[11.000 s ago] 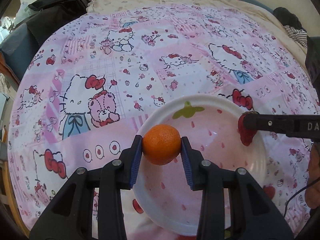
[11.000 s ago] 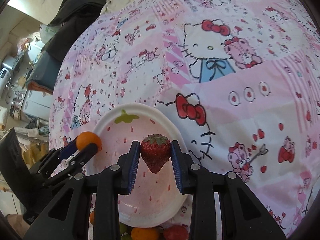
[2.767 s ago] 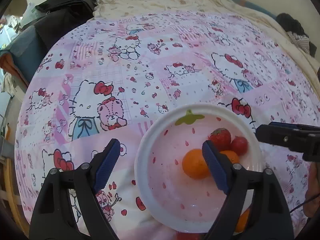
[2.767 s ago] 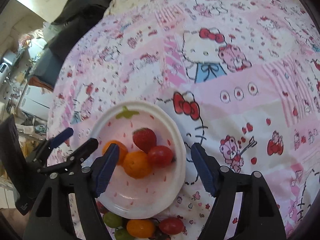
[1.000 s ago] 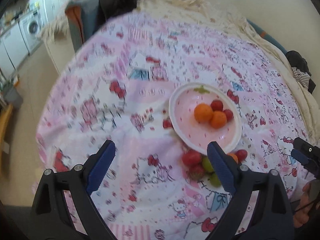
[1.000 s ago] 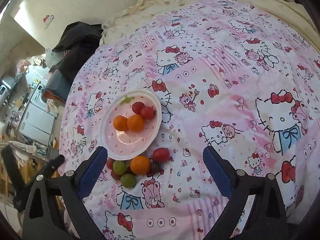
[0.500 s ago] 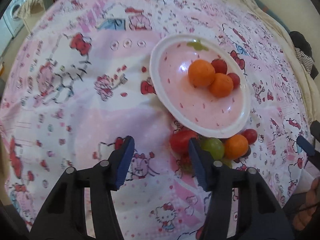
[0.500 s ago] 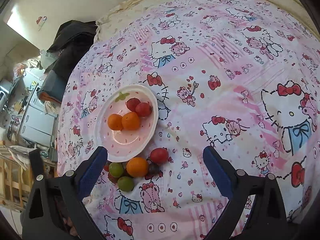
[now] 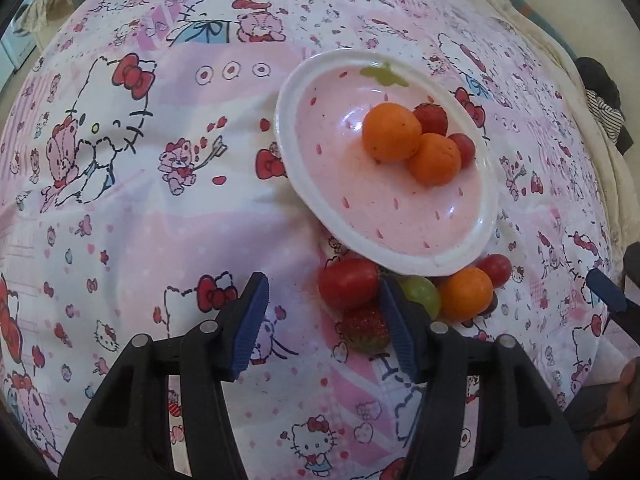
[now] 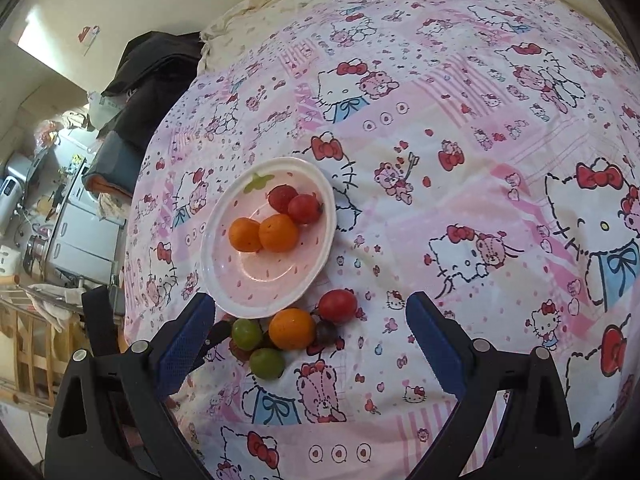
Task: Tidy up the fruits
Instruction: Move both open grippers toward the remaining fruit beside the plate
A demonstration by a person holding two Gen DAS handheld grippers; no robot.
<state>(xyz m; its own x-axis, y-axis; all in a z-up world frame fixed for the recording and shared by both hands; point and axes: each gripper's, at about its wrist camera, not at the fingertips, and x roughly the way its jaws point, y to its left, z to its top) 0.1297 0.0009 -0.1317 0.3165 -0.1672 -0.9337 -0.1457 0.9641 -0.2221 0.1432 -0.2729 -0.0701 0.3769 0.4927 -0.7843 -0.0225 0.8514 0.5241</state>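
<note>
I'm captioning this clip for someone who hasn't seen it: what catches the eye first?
The pink strawberry-print plate on the cartoon-cat bedsheet, holding two oranges and two red fruits. Right below its near rim lies a loose cluster of fruit on the sheet: tomatoes, green grapes, an orange. The left tool hovers over that cluster.

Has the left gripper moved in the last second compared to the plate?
Yes. The left gripper has dropped closer to the bed; the plate now looms larger, and loose fruit sits near its fingertips.
</note>
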